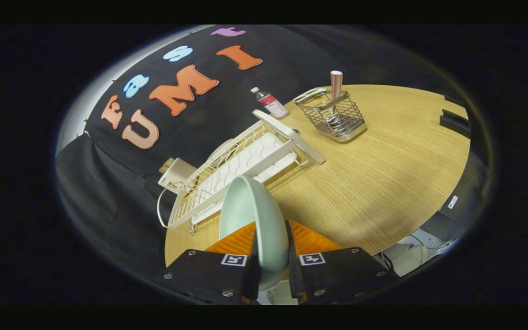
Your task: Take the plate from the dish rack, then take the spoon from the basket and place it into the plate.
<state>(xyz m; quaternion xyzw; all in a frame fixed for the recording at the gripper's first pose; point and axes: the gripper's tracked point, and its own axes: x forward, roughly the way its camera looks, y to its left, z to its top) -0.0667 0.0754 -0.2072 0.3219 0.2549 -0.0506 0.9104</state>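
Gripping the plate (252, 206) edge-on, the tool (271, 250) hangs above the wooden table (383, 183) beside the dish rack (241, 169)

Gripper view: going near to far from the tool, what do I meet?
Tool shut on the pale green plate → white dish rack → wire basket holding an upright handle; the small bottle stands about as far away, beside the rack's far end.

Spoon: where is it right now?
Gripper view: the spoon stands upright in the wire basket on the table beyond the fingers, past the dish rack and beside a small bottle.
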